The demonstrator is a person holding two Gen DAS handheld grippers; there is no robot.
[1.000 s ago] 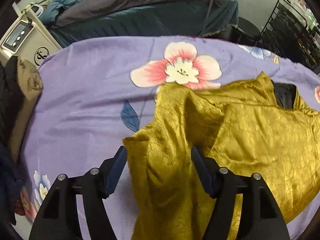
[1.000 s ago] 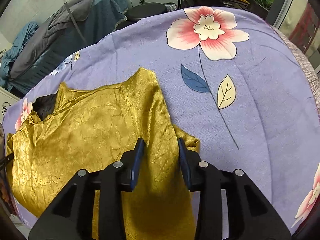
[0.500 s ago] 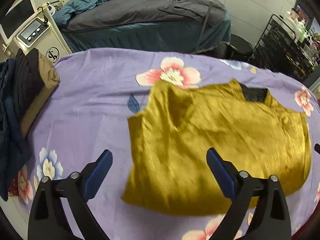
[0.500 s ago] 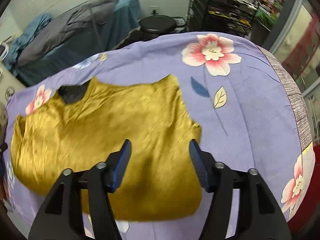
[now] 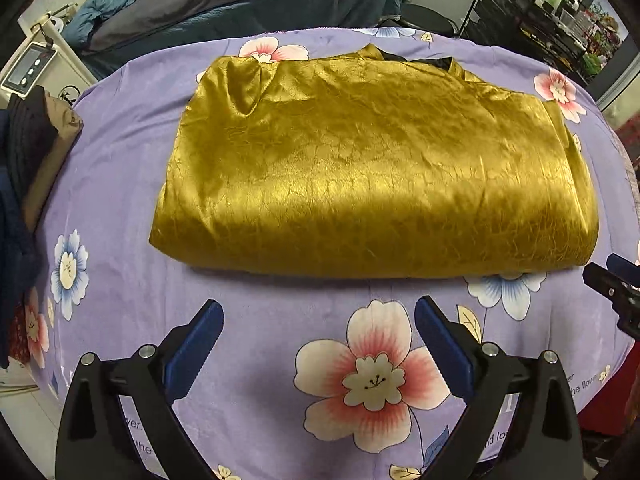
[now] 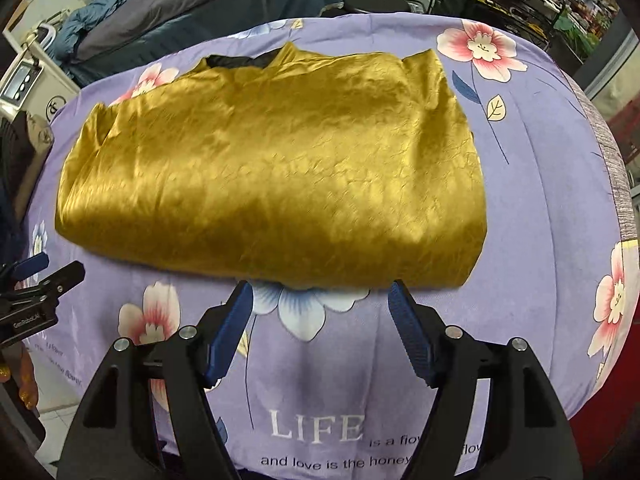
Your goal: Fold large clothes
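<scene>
A: What has changed in the last second?

B: A second ago both tools were down on the gold garment (image 5: 360,168), the right gripper (image 6: 320,300) nearly closed over a ridge of cloth near one corner and the left gripper (image 5: 318,320) straddling a raised fold. Now both have pulled back toward the near side, and neither touches the fabric.

A: And the jaws?

B: Wide apart on both, with nothing between them but the flowered purple cover (image 5: 248,332) of the tabletop. The left gripper also shows at the left edge of the right wrist view, off the garment's near left corner.

A: Where does the garment lie now?

B: Flat on the cover, in the middle, as a broad rectangle with a rounded folded edge facing the grippers. A dark collar lining (image 6: 236,60) peeks out at the far edge. The corners at the far left look a little loose and bunched.

A: So what does that mean for the task?

B: It reads as one fold finished and released: the cloth was carried over and dropped. The piece is still wide, so another fold across its length seems likely. The satin looks slippery, so the layers may slide when picked up again.
</scene>
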